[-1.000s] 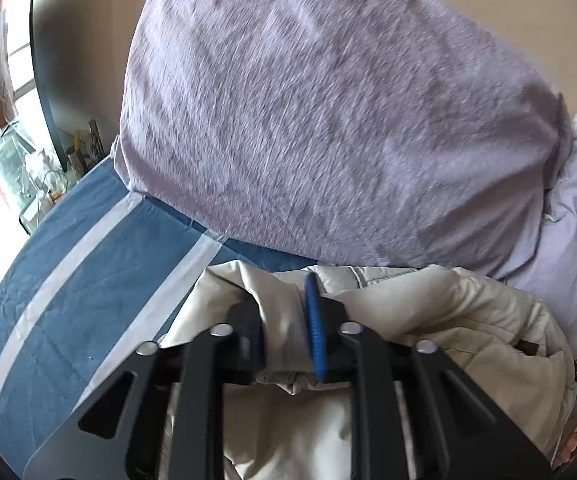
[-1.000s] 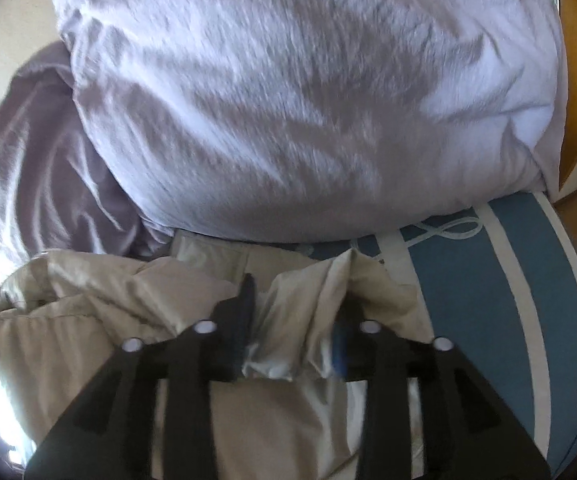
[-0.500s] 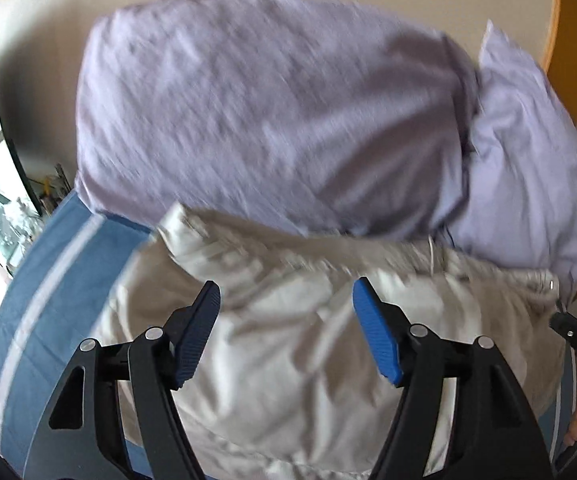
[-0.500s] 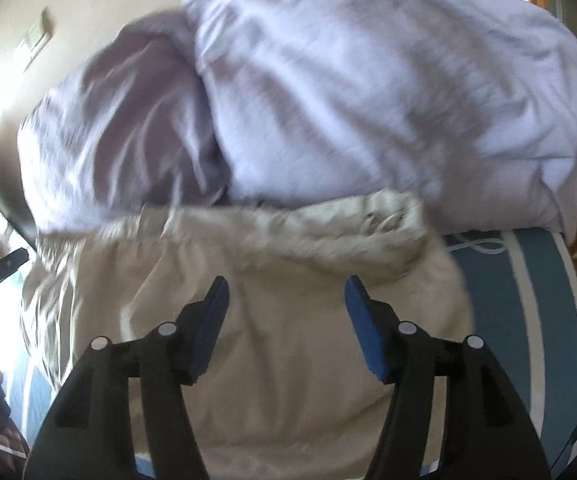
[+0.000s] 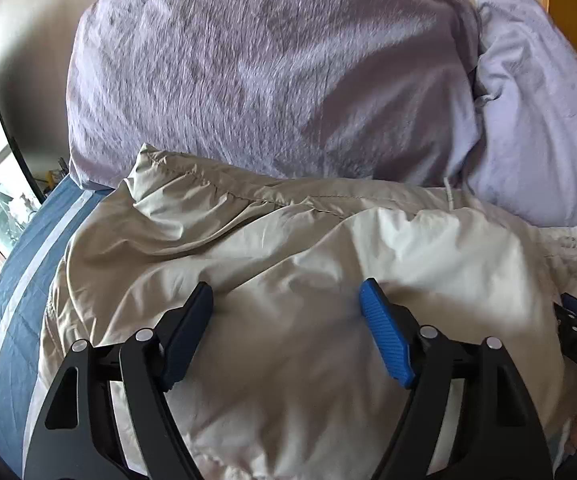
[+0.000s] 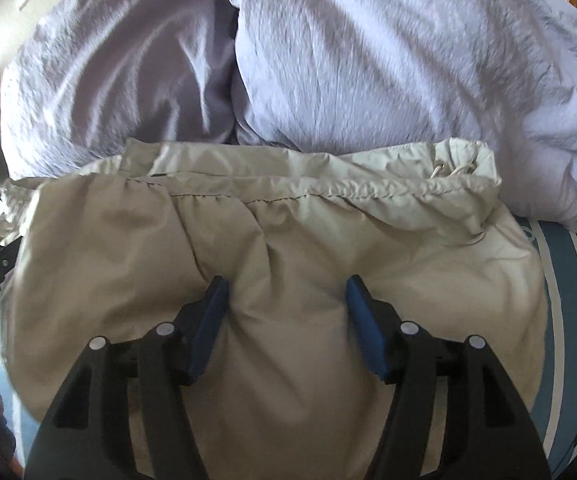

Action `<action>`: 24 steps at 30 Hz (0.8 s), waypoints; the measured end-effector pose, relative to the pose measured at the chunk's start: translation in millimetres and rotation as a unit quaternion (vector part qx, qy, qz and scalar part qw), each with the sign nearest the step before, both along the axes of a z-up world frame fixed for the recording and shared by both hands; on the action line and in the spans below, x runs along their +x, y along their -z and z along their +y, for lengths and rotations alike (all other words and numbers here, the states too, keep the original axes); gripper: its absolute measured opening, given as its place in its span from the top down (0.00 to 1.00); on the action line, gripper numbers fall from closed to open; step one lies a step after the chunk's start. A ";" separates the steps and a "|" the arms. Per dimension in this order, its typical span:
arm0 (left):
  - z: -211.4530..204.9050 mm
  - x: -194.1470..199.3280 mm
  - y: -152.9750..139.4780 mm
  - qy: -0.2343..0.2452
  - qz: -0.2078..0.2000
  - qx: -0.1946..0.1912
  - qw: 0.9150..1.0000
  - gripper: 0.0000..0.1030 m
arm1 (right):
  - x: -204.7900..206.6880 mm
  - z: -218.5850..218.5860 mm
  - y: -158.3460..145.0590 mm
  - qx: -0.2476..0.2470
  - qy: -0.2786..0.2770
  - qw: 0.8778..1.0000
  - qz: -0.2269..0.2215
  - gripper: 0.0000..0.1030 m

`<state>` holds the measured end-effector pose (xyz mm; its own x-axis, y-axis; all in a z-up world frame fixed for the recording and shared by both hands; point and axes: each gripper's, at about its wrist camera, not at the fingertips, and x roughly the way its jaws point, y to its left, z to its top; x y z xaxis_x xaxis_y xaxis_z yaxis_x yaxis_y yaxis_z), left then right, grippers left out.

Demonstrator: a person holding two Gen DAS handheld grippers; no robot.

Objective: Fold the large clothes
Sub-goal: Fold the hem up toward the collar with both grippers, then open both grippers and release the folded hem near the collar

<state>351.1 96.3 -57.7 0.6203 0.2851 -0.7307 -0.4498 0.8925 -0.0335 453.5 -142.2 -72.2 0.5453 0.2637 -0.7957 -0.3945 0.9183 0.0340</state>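
Beige jacket (image 5: 288,264) lies folded on the bed (image 5: 12,280), drawstring hem against the lilac pillows (image 6: 368,48), long axis running left–right. Left tool (image 5: 286,300) and right tool (image 6: 284,296) both wide, empty, pressing its near half (equally near).

My left wrist camera sits low and close over the beige jacket (image 5: 288,264), looking forward between the left tongs (image 5: 286,300) toward the lavender pillows (image 5: 272,72) at the head of the bed (image 5: 16,280). My right wrist camera faces the same way, equally near, past the right tongs (image 6: 286,292). Both views share the jacket, the pillows and the blue striped bedcover.
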 end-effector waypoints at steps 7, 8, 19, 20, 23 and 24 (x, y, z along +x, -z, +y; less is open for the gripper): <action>5.3 16.5 14.9 -0.020 0.002 0.018 1.000 0.25 | 6.9 11.0 13.8 -0.021 0.001 0.999 -0.027 0.60; 6.2 19.6 16.1 -0.023 0.003 0.019 1.000 0.25 | 9.3 12.7 15.2 -0.021 -0.001 0.999 -0.029 0.63; 21.9 58.3 23.7 -0.042 0.020 0.020 0.999 0.23 | 51.6 21.1 19.1 -0.015 0.031 0.999 -0.021 0.76; 23.2 62.3 25.3 -0.042 0.022 0.018 0.999 0.23 | 54.9 22.1 21.5 -0.017 0.034 0.999 -0.020 0.75; 24.4 70.9 29.2 -0.042 0.027 0.019 0.999 0.21 | 60.0 24.4 25.1 -0.019 0.038 0.999 -0.022 0.72; 24.7 74.1 31.0 -0.042 0.028 0.020 0.999 0.20 | 61.6 25.0 26.5 -0.019 0.040 0.999 -0.024 0.70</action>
<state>425.2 121.1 -88.7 0.5515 0.3635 -0.7508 -0.5229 0.8519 0.0283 515.0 -117.3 -98.8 0.6004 0.1876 -0.7774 -0.3204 0.9471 -0.0189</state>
